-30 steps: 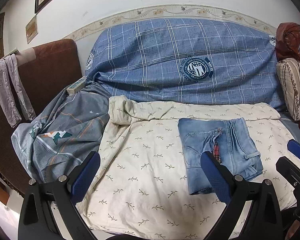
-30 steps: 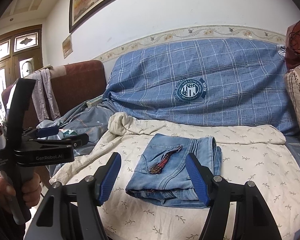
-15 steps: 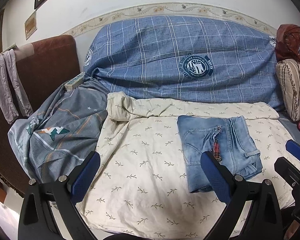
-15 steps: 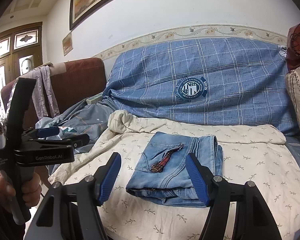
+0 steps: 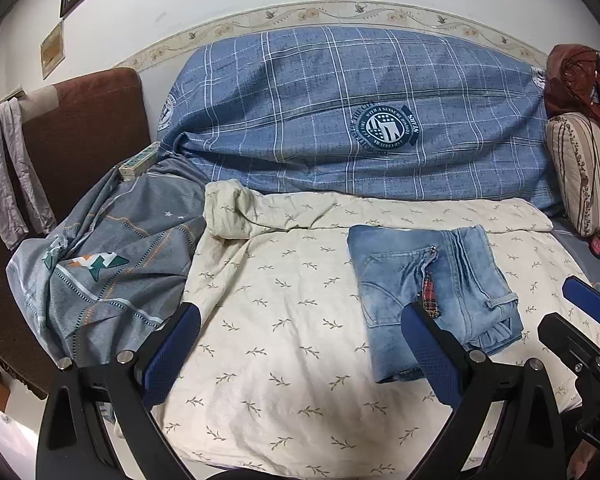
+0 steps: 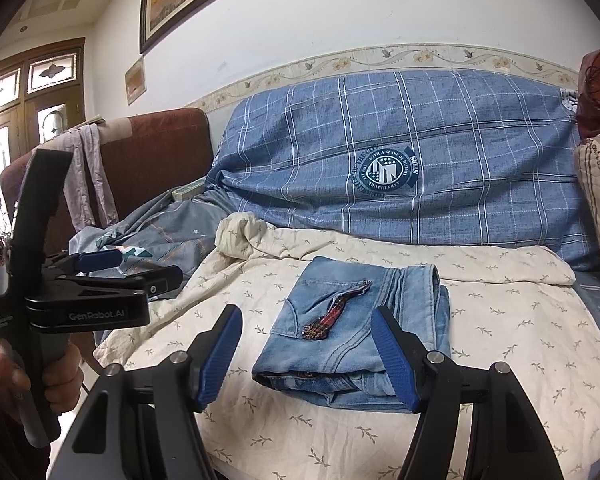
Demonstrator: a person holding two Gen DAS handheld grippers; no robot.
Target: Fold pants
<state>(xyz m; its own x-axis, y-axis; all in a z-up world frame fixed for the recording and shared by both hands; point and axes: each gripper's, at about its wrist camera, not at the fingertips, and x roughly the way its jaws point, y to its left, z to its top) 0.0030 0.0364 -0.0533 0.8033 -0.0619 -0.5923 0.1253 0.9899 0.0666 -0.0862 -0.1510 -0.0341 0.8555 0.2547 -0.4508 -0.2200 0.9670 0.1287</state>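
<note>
The faded light-blue denim pants [image 6: 360, 332], already doubled into a thick, roughly rectangular bundle, lie on the cream leaf-print sheet [image 5: 284, 320] that covers the seat of the sofa, right of centre and a little in front of the blue checked cover [image 5: 360, 120] draped over the backrest. Denim of this sort is probably fairly heavy and soft but with some body, so the stack should hold its creases and not slide about; it is not fragile, though the layers could splay if only the top one is pinched. The safest hold looks to be at the two near corners of the open edge, where every layer can be caught together, not on the small red tartan strip [image 6: 324, 318] lying on top. The bundle's long axis runs from the near edge of the seat towards the backrest, slightly slanted, with the stacked open ends facing the camera and the smooth fold away. The left gripper [image 5: 300, 354] hangs over the sheet to the left of the bundle, jaws wide apart and empty; the right gripper [image 6: 308, 356] hovers just in front of the pants, jaws likewise spread and touching nothing.
</note>
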